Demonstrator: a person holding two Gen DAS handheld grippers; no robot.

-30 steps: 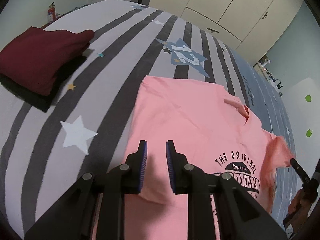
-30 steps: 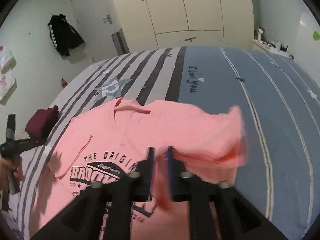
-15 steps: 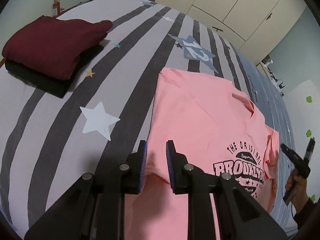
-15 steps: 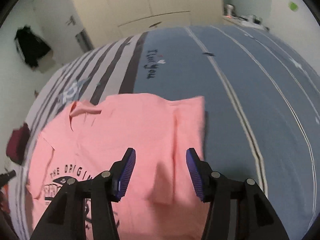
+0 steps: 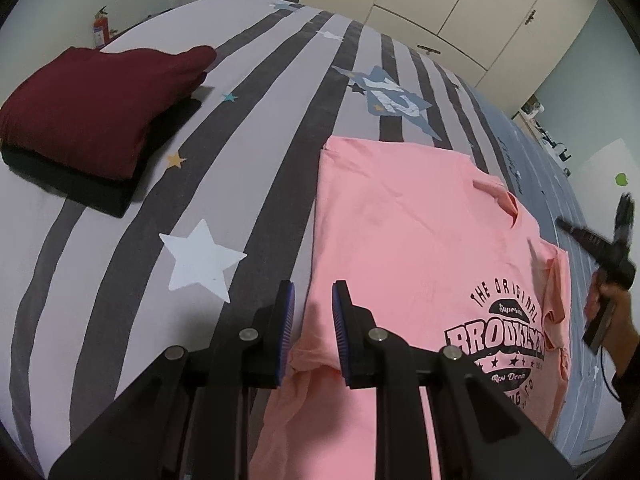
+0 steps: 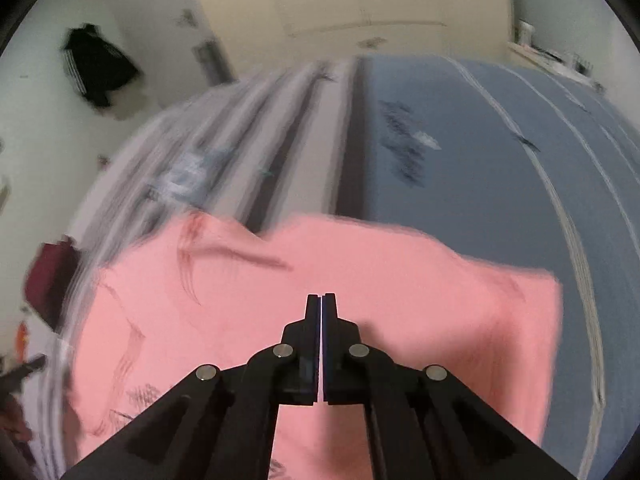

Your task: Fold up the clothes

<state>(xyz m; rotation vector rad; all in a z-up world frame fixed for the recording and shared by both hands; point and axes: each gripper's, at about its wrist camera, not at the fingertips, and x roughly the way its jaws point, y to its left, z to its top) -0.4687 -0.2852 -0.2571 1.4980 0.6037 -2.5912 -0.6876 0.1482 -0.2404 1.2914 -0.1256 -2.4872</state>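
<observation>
A bed (image 5: 248, 128) fills both views; its cover runs in grey and charcoal stripes with printed stars on one half and turns plain blue with thin white lines (image 6: 500, 168) on the other; cream wardrobe doors (image 5: 460, 0) stand past its far end, a small red fire extinguisher (image 5: 99, 31) leans by the wall, and a dark jacket (image 6: 98, 68) hangs on the pale wall in the right wrist view, which is blurred throughout.

A pink T-shirt (image 5: 404, 240) lies flat on the cover, ahead of and to the right of the left gripper (image 5: 313, 312); its long axis runs away from those fingers, collar at the far end toward the wardrobes, hem near the camera; the black chest print reads upright from the near end; the side next to the left fingers forms a straight folded edge, and a sleeve lies folded inward by the print on the far side.

The left gripper's jaws stand narrow with a gap between the blue pads; a bunched bit of the shirt's near edge sits low between them, though whether the pads press it I cannot tell.

The right gripper (image 6: 321, 300) has its jaws fully together with no cloth in them; pink fabric spreads beyond and to both sides of its tips; a hand (image 5: 608, 300) carries it at the right edge of the left wrist view.

Far left of the left fingers, a folded maroon garment (image 5: 92, 104) rests on a folded black one (image 5: 72, 188).
</observation>
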